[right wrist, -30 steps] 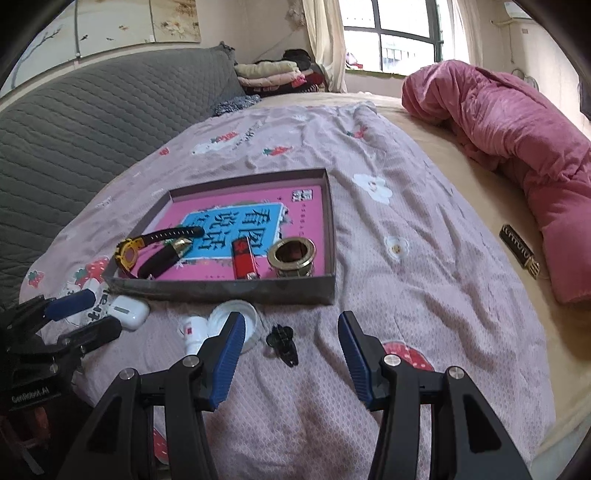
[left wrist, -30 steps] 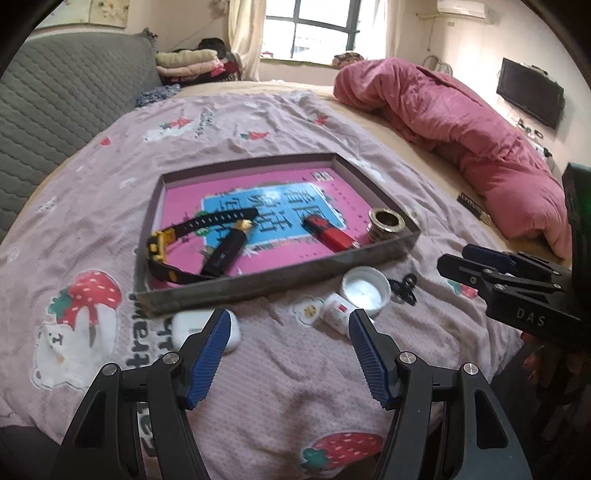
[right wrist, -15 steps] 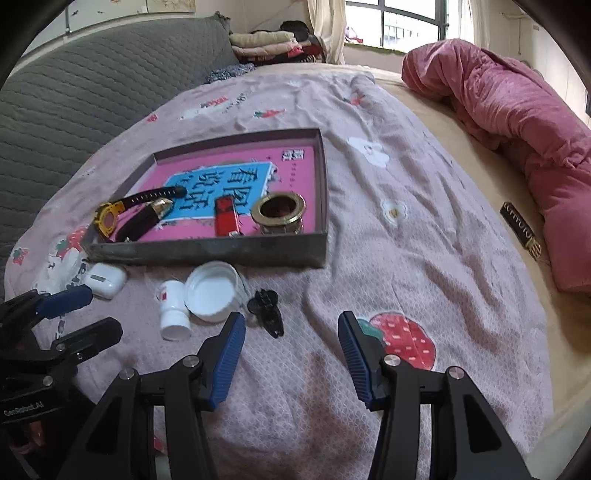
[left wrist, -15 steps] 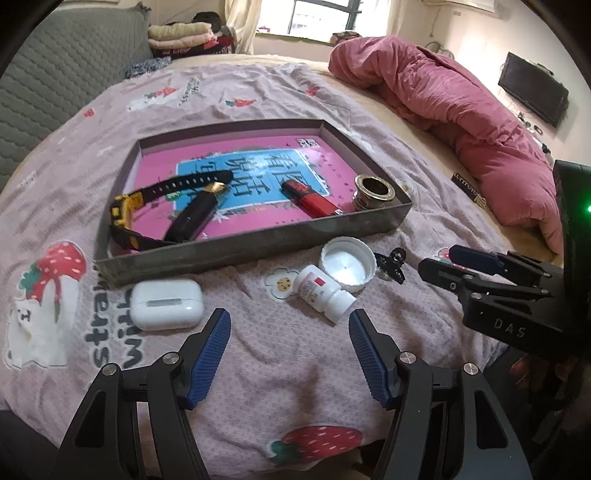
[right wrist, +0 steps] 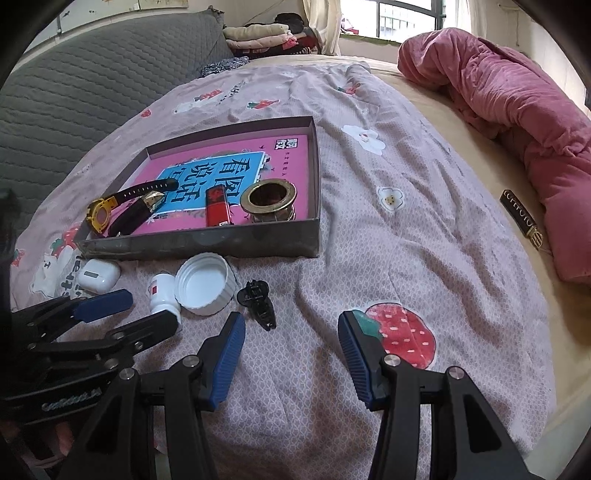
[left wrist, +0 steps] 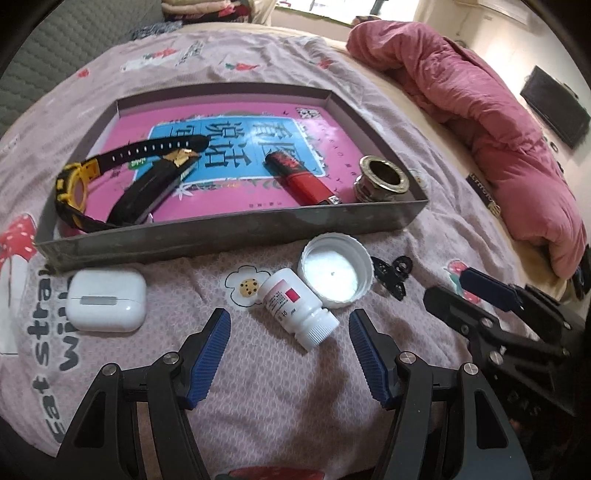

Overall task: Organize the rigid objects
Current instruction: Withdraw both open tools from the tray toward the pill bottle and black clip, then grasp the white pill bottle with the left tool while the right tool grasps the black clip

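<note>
A shallow grey box (left wrist: 229,236) with a pink floor lies on the bedspread, holding a yellow-and-black watch (left wrist: 74,184), a black tube (left wrist: 144,197), a red lighter (left wrist: 301,181) and a brass ring (left wrist: 382,181). In front of it lie a white earbud case (left wrist: 105,301), a small white bottle (left wrist: 295,306), a white cap (left wrist: 334,271) and a black clip (left wrist: 391,271). My left gripper (left wrist: 290,352) is open just short of the bottle, which lies ahead between the fingertips. My right gripper (right wrist: 291,347) is open above bare sheet, the black clip (right wrist: 258,301) ahead to its left.
A crumpled pink duvet (right wrist: 517,122) fills the right side of the bed. A dark flat bar (right wrist: 522,219) lies on the beige sheet beside it. A grey quilted headboard (right wrist: 74,85) and folded clothes (right wrist: 258,35) stand at the back. A dark screen (left wrist: 554,107) hangs on the wall.
My left gripper has dropped and moved forward, so the bottle, cap and earbud case loom larger and nearer its fingertips. My right gripper has tilted slightly downward and stays in place. Neither opening has altered.
</note>
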Demonstrator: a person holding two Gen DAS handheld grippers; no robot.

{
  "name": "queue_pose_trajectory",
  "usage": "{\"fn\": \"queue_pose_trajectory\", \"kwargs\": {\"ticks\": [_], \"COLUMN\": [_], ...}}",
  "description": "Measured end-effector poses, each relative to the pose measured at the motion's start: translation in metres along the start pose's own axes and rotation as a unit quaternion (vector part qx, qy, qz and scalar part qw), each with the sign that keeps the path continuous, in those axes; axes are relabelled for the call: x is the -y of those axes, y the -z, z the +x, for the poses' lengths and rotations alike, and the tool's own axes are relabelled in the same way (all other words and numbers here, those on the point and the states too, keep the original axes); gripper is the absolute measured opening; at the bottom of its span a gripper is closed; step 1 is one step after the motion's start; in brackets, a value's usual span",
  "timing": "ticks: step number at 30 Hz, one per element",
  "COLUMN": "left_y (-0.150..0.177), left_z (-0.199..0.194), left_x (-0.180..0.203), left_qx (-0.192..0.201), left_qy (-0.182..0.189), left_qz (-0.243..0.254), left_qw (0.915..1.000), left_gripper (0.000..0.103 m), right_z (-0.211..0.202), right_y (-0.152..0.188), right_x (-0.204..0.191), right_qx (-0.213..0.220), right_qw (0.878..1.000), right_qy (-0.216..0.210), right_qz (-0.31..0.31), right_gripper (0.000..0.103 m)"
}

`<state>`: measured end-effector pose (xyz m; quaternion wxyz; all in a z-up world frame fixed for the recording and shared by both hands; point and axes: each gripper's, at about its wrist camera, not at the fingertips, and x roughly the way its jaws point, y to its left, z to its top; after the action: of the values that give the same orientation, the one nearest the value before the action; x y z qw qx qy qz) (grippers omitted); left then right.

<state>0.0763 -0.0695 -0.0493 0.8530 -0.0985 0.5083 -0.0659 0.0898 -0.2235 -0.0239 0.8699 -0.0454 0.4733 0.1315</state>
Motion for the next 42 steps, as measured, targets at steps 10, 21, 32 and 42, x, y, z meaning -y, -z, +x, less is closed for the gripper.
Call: {"fn": "queue_pose_trajectory", "kwargs": {"ticks": [10, 21, 32, 42], "left_y": [0.001, -0.006, -0.01, -0.012], "left_z": [0.004, 0.007, 0.013, 0.019], "left_x": [-0.015, -0.039, -0.038, -0.033], "left_qx": [-0.004, 0.0, 0.005, 0.01], "left_qy": [-0.014, -0.018, -0.019, -0.031], "left_qz": [-0.02, -0.052, -0.047, -0.036], "left_qw": [0.9997, 0.9985, 0.9987, 0.9988], "left_gripper": [0.068, 0.068, 0.068, 0.067], "right_z": [0.01, 0.031, 0.041, 0.044], "right_y": [-0.001, -0.002, -0.006, -0.01], "right_x": [-0.009, -0.015, -0.026, -0.028], "right_qx": [-0.007, -0.021, -0.008, -0.006], "right_qw": [1.0, 0.999, 0.997, 0.998], "right_qy": [-0.004, 0.005, 0.019, 0.005], "right_qz": [-0.019, -0.038, -0.069, -0.068], "right_gripper": [0.052, 0.052, 0.035, 0.019]}}
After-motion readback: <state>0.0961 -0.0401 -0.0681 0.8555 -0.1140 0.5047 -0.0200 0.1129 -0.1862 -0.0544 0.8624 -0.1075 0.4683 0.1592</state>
